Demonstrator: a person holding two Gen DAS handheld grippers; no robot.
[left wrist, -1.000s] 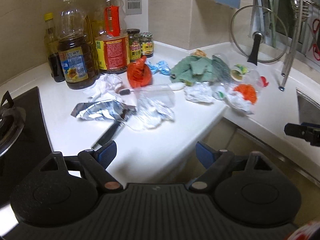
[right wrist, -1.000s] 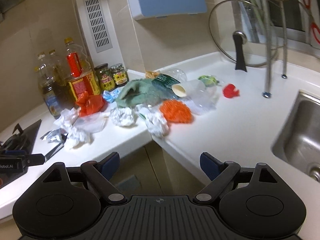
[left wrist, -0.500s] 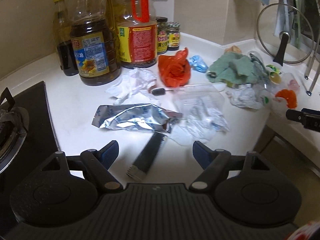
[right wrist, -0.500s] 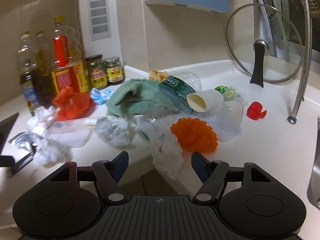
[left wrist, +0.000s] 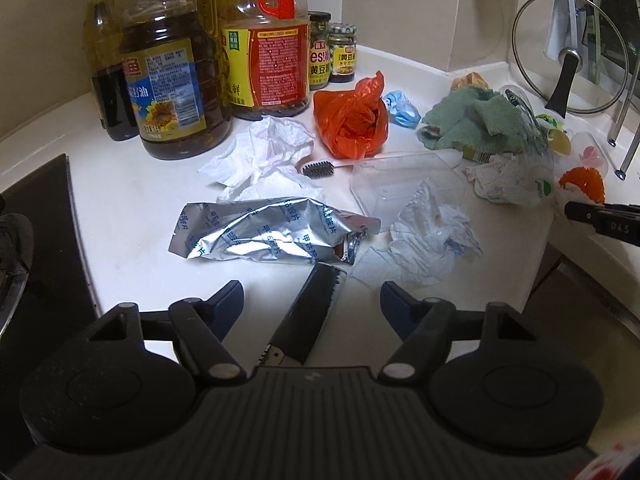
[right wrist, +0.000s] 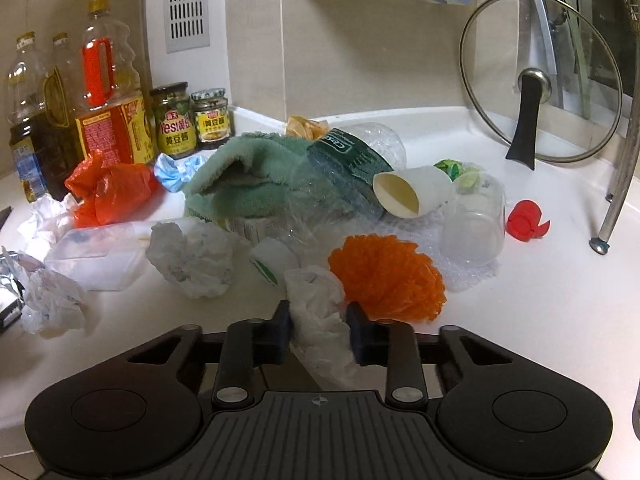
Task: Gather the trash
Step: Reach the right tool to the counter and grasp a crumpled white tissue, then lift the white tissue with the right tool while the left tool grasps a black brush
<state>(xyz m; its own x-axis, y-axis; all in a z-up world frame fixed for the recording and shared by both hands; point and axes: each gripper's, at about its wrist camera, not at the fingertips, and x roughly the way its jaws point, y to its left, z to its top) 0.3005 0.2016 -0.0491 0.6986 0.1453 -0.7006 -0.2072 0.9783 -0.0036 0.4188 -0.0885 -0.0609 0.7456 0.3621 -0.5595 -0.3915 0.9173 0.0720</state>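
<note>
The right gripper (right wrist: 318, 334) is closing on a crumpled white plastic bag (right wrist: 320, 312) that lies at the front edge of the worktop (right wrist: 520, 300); the bag sits between the two blue pads and both pads touch its sides. Just beside the bag is an orange mesh ball (right wrist: 386, 276), and on its other side a small white and green cup (right wrist: 270, 262) and a crumpled paper ball (right wrist: 194, 258). Behind them, toward the back corner of the worktop, lie a green towel (right wrist: 248, 178), a crushed clear bottle with a dark green label (right wrist: 352, 160), a white paper cup (right wrist: 412, 192) on its side and a clear plastic cup (right wrist: 474, 224). A red cap (right wrist: 526, 222) sits apart from the pile, near the foot of a metal rack.

The left gripper (left wrist: 312, 304) hangs over the front edge of the worktop with its jaws wide and narrowing; a black serrated knife (left wrist: 306, 320) lies on the worktop between them, touched by neither pad. Just past the knife is a crumpled silver foil packet (left wrist: 264, 232), with white tissue (left wrist: 264, 152) behind it and a clear plastic wrapper (left wrist: 430, 236) beside it. An orange plastic bag (left wrist: 352, 122) stands near the oil bottles (left wrist: 172, 88) along the back wall, and a clear plastic tray (left wrist: 408, 178) lies next to it
</note>
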